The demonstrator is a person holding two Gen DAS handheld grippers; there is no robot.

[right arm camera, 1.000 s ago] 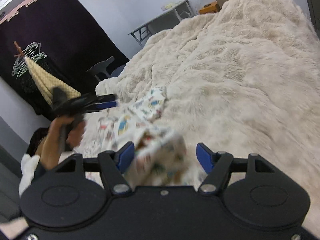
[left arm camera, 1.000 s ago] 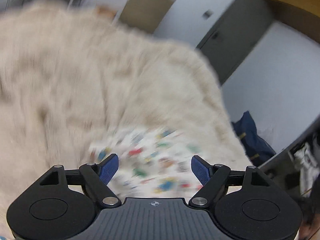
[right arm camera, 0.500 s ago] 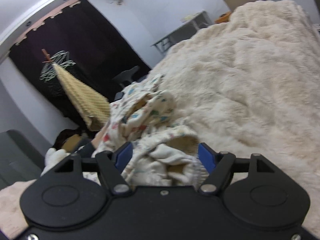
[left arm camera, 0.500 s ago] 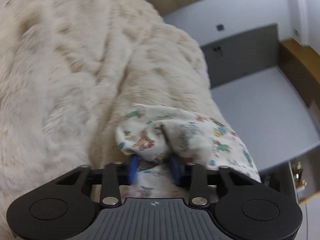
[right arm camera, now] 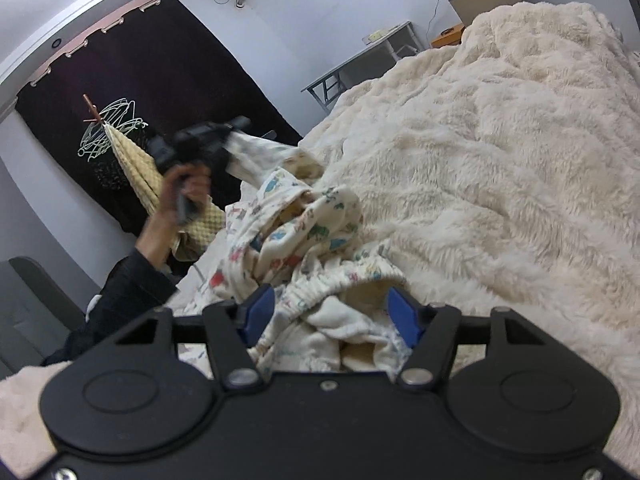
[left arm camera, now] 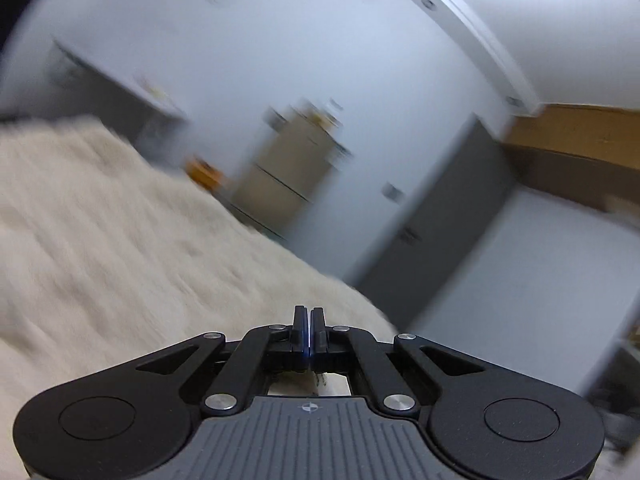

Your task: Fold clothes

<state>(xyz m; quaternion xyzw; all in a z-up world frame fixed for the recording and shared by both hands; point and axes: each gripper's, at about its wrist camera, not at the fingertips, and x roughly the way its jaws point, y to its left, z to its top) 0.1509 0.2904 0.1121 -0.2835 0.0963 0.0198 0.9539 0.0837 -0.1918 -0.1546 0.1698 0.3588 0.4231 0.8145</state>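
A cream garment with small coloured prints (right arm camera: 304, 236) lies bunched on a fluffy cream blanket (right arm camera: 500, 168). My right gripper (right arm camera: 332, 314) is open, its blue pads either side of the garment's elastic waistband. My left gripper (left arm camera: 308, 320) is shut; in the right wrist view (right arm camera: 236, 128) it is raised at the left and holds one end of the garment, which stretches up to it. In the left wrist view only a sliver of cloth (left arm camera: 316, 380) shows behind the fingers.
The blanket (left arm camera: 100, 248) covers the bed. A black curtain (right arm camera: 140, 92) with hangers and a yellow cloth (right arm camera: 136, 164) hangs at the left. A grey table (right arm camera: 360, 64) stands beyond the bed. A beige cabinet (left arm camera: 288, 176) and grey doors (left arm camera: 432, 232) stand past the bed's edge.
My left gripper closed on the garment and lifted it up off the blanket. My right gripper stayed open and came closer over the waistband.
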